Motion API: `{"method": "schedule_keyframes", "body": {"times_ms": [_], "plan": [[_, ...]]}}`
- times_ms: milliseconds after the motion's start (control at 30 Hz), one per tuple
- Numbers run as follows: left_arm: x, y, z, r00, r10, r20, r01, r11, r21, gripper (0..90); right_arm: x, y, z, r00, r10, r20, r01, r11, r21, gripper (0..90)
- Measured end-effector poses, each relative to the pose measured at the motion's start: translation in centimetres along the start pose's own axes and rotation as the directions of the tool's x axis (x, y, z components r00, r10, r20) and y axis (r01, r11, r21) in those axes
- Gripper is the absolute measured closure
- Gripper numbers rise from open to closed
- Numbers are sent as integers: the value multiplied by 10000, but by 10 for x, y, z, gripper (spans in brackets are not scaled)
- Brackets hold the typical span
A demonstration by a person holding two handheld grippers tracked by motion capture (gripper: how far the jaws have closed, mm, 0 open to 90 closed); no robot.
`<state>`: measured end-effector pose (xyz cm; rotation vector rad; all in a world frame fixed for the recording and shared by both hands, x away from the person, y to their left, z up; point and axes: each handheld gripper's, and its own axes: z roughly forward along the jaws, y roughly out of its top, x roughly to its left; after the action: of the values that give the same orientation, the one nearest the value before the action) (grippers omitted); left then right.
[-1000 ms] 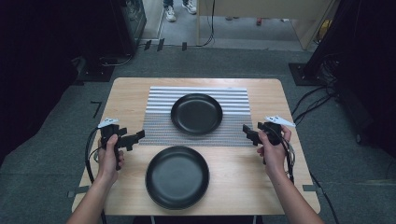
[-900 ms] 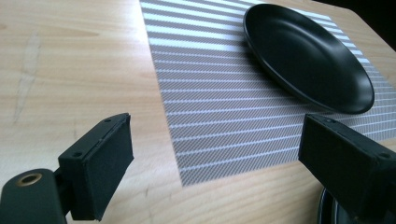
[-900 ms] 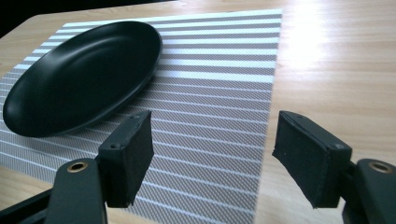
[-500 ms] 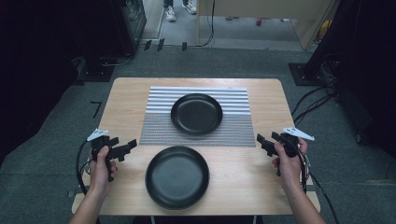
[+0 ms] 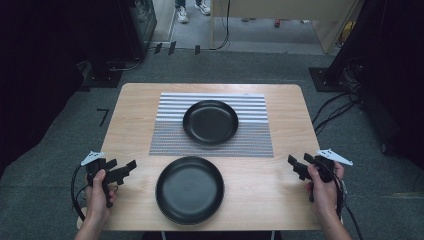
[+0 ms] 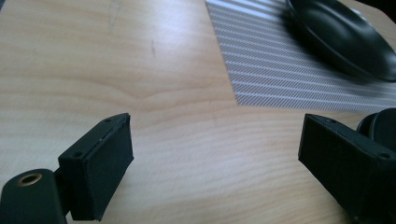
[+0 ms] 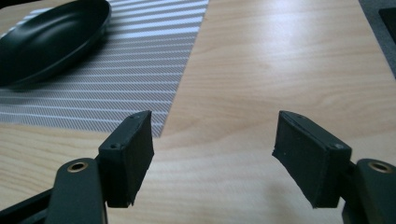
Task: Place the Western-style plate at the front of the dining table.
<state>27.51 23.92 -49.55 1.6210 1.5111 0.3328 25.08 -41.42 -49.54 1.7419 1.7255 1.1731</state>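
I am looking down on a light wooden tabletop (image 5: 135,115) with a striped grey-and-white placemat (image 5: 255,140) lying across its middle. A black plate (image 5: 210,121) is sitting on the placemat, and a second, larger black plate (image 5: 189,189) is resting on the bare wood just in front of the mat, near my edge.

I am holding the left gripper (image 5: 126,169) over the tabletop's left edge, well apart from the near plate, its fingers (image 6: 100,170) standing wide open with nothing but wood grain between them. In the left gripper view the mat's corner and the far plate are lying ahead to the right.

I am holding the right gripper (image 5: 295,166) at the right edge of the tabletop, also well clear of both plates. Its fingers (image 7: 128,156) are spread open and empty, pointing across bare wood beside the mat's corner.
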Motion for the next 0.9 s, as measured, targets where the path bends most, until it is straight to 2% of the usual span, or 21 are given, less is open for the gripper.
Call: {"method": "schedule_keyframes", "body": {"times_ms": [167, 267, 533, 733, 900], "plan": [[7, -10, -10, 9997, 20, -257, -19, 10000, 32, 99, -8, -12, -9, 9999, 126, 109, -128, 9998, 140, 281], [9, -15, -14, 9981, 302, -530, -297, 9995, 104, 99, -12, -19, -15, 9997, 138, 188, -141, 9997, 182, 281], [19, -27, -24, 9960, 355, -826, -336, 9991, 243, 98, -24, -34, -31, 9987, 318, 404, -328, 9991, 253, 281], [20, -37, -29, 9874, 875, -1319, -832, 9958, 380, 99, -30, -48, -39, 9976, 377, 576, -404, 9981, 456, 280], [13, -43, -31, 9760, 1515, -1567, -1445, 9880, 552, 98, -32, -58, -45, 9973, 364, 643, -392, 9983, 433, 283]]}}
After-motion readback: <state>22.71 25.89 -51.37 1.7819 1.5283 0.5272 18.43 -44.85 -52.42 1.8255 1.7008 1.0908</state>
